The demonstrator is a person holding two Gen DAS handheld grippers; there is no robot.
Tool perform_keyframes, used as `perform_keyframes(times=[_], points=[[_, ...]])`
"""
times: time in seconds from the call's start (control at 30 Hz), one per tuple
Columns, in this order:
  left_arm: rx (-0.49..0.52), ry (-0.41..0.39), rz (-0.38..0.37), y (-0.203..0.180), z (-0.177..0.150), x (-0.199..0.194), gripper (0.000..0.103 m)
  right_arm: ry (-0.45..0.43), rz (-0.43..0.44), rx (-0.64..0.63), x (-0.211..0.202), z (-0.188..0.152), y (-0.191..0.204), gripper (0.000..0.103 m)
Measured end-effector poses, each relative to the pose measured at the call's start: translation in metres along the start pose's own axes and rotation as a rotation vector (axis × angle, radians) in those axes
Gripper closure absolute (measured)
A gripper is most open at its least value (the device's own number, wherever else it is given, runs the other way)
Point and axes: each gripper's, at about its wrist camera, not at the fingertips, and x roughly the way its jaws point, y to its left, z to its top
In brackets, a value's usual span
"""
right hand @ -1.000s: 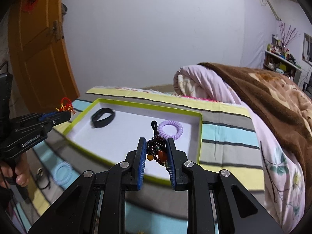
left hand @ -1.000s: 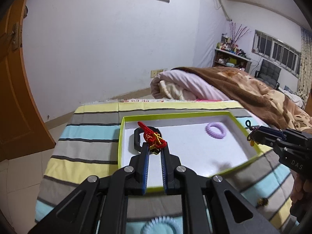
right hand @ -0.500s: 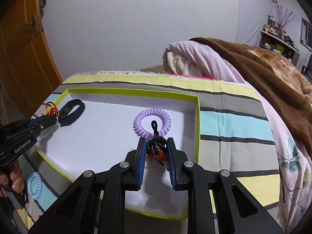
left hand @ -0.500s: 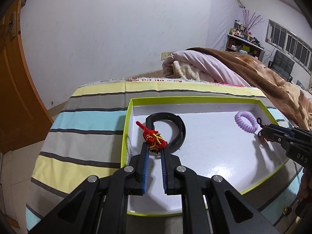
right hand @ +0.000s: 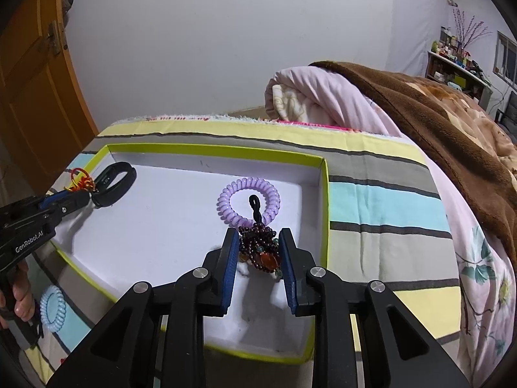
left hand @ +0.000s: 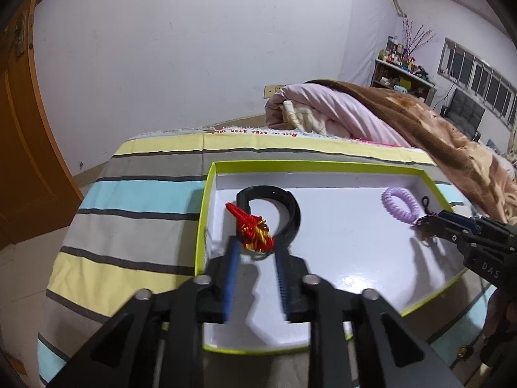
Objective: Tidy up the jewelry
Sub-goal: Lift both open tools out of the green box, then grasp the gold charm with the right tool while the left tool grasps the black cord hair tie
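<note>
A striped bedspread (right hand: pixel 381 203) carried a green-rimmed tray (right hand: pixel 324 194). Inside lay a black band (left hand: pixel 287 210) at its left end and a lilac coil tie (right hand: pixel 248 200) toward the right. The left gripper (left hand: pixel 255 252) had just been opening, its jaws apart around a red knot charm (left hand: pixel 252 229) on the band. The right gripper (right hand: pixel 257 245), also just opening, loosely flanked a bead bracelet (right hand: pixel 258 249) on the tray floor beside the tie.

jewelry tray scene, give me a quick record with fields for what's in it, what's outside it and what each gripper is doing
tray: green rim, white floor, on striped cloth
inside: black band, purple coil tie
left gripper: jaws just opened, red knot charm between them, over the tray
right gripper: jaws just opened, dark bead bracelet between them
outside: blue coil tie
</note>
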Motion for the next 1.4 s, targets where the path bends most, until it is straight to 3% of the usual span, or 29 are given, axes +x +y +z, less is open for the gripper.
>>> perform_keyframes(times=[0.3, 0.63, 1.0, 1.4], points=[[0.003, -0.033, -0.017, -0.004, -0.012, -0.029, 0.076, -0.033, 0.025, -0.007, -0.026, -0.011, 0.006, 0.075], [-0.018, -0.119, -0.033, -0.002, -0.031, -0.093, 0.076, -0.117, 0.066, 0.01, -0.088, -0.035, 0.013, 0.075], [0.03, -0.167, -0.029, -0.014, -0.084, -0.149, 0.076, -0.171, 0.091, 0.011, -0.155, -0.095, 0.022, 0.075], [0.025, -0.18, -0.003, -0.011, -0.134, -0.184, 0.076, -0.176, 0.091, 0.006, -0.194, -0.151, 0.035, 0.075]])
